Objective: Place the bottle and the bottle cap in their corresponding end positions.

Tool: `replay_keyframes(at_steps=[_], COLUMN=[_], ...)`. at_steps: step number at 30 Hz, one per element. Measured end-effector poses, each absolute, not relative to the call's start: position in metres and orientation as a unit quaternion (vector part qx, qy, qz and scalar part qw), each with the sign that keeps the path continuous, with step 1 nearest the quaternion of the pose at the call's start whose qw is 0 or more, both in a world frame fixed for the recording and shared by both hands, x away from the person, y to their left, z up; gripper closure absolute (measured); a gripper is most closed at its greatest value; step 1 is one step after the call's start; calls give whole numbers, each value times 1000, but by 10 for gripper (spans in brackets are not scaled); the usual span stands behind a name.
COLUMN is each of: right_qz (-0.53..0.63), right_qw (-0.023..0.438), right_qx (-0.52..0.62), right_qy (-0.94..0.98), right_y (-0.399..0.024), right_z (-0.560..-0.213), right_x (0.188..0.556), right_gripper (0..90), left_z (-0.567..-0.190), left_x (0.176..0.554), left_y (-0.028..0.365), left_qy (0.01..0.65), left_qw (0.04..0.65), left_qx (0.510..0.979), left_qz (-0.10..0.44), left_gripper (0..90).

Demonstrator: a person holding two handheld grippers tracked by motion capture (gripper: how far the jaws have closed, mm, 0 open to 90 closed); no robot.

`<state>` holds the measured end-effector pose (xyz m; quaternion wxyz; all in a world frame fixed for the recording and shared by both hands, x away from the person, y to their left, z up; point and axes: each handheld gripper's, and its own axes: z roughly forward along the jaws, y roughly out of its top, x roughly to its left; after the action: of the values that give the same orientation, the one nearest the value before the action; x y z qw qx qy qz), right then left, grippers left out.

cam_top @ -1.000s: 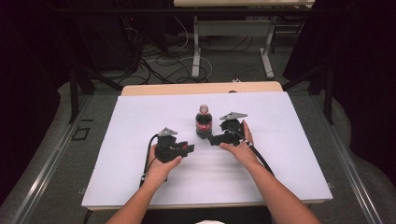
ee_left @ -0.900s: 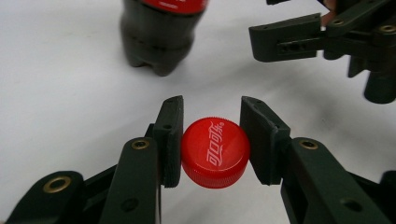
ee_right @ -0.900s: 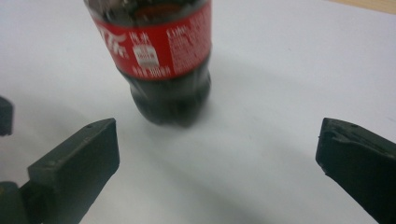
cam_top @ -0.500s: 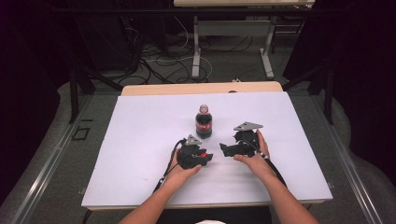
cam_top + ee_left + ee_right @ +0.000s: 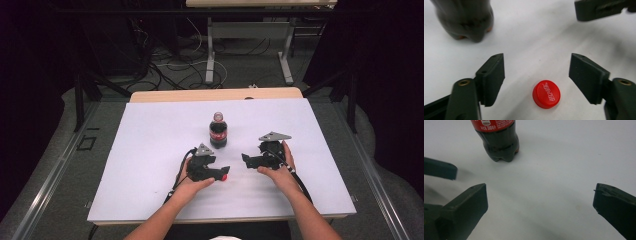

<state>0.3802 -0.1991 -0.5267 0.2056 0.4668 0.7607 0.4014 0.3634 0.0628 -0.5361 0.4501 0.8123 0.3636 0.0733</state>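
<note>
The red cap (image 5: pixel 546 94) lies flat on the white table (image 5: pixel 150 150), between the jaws of the left claw (image 5: pixel 537 75), which have just been opening and do not touch it. The right claw (image 5: pixel 540 202) is wide apart, holding nothing. Farther back stands the bottle (image 5: pixel 218 131), upright.

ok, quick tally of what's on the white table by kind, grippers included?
Cola bottle: 1
Red bottle cap: 1, lying loose on the table between the open fingers of the left gripper
Handheld grippers: 2, the left gripper and the right gripper, both open
Total: 4
</note>
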Motion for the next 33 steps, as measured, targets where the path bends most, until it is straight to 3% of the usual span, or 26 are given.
replay_keyframes(at_steps=[11, 18, 22, 33], right_qz=[402, 398, 390, 391], right_qw=[208, 211, 216, 215], right_qx=[467, 466, 475, 514], right_qy=[760, 761, 759, 733], right_y=[-206, -217, -228, -260], right_z=[-520, -514, -514, -532], right_x=[374, 363, 358, 353], right_gripper=[0, 0, 0, 0], left_z=[-511, -505, -507, -521], left_x=[368, 370, 370, 367], left_y=[114, 155, 175, 220], left_qy=[395, 441, 461, 492], left_qw=[451, 449, 447, 442], left_qx=[789, 764, 754, 733], left_qz=[136, 141, 137, 157], left_gripper=[250, 139, 11, 3])
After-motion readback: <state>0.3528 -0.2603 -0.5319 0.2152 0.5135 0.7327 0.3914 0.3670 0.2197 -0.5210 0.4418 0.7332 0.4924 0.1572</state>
